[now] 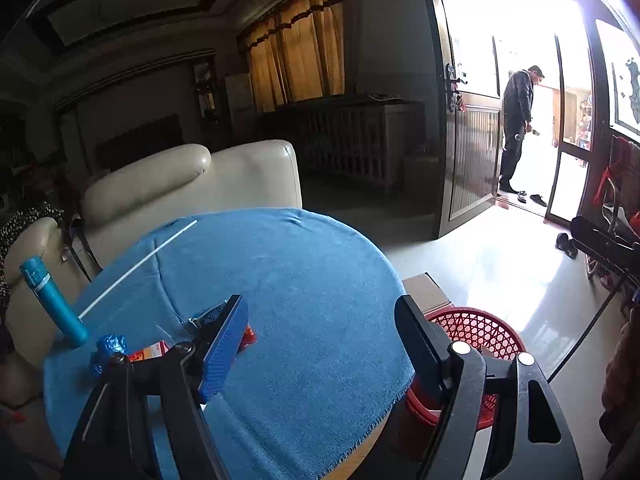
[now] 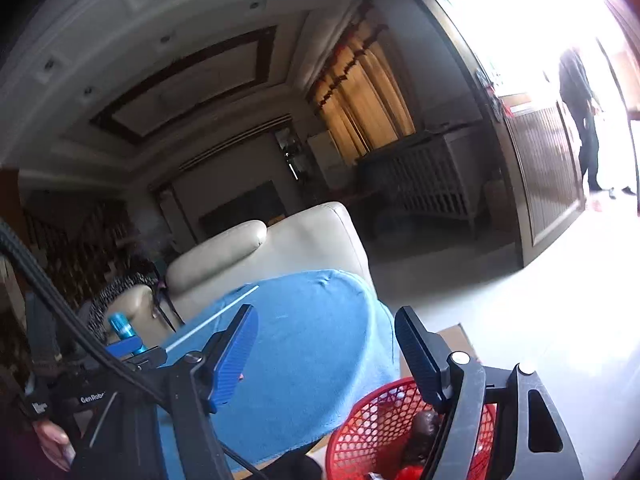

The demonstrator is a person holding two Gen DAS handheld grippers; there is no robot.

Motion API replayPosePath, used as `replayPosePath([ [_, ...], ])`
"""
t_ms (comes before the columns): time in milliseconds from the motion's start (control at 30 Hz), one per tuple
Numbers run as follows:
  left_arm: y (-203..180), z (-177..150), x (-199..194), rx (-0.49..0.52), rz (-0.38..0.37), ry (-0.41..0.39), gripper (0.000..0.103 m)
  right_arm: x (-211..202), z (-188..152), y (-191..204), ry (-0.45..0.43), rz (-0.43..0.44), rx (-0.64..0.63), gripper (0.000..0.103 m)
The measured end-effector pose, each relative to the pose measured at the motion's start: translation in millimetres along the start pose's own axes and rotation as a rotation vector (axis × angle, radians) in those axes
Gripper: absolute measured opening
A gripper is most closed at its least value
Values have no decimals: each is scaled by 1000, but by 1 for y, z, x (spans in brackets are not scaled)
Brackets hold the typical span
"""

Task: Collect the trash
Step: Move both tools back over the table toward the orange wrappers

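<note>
A round table under a blue cloth point(image 1: 288, 280) stands before a cream leather sofa point(image 1: 192, 184) in a dim room with yellow curtains point(image 1: 298, 52), a slatted radiator cover point(image 1: 344, 140) and an open door point(image 1: 474, 152) where a man point(image 1: 516, 128) stands in bright daylight. On the cloth's left side lie a crumpled blue wrapper point(image 1: 109, 350), an orange-red packet point(image 1: 150, 351), a white stick point(image 1: 136, 268) and an upright blue bottle point(image 1: 54, 300), while the red mesh basket point(image 1: 480, 330) sits on the floor just beside the table's right edge with dark trash inside. The left gripper point(image 1: 320, 344) hangs over the cloth with jaws spread wide and nothing between them, and the right gripper point(image 2: 326, 354), above the table edge and basket, is likewise wide apart and holds nothing.
</note>
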State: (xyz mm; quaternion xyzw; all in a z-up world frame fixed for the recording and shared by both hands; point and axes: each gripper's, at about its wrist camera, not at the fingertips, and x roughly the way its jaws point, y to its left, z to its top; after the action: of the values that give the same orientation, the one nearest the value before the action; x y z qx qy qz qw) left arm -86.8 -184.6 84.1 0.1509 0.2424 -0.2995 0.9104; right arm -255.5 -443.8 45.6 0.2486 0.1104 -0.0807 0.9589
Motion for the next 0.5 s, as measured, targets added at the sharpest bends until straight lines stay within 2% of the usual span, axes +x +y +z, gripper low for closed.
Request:
replayPosePath([
  [167, -21, -4, -5, 57, 6, -1, 76, -5, 0, -18, 24, -24, 30, 74],
  [333, -44, -6, -5, 126, 0, 7, 76, -9, -3, -21, 19, -32, -4, 74],
  [500, -55, -4, -3, 170, 25, 10, 76, -10, -1, -27, 10, -21, -19, 74],
])
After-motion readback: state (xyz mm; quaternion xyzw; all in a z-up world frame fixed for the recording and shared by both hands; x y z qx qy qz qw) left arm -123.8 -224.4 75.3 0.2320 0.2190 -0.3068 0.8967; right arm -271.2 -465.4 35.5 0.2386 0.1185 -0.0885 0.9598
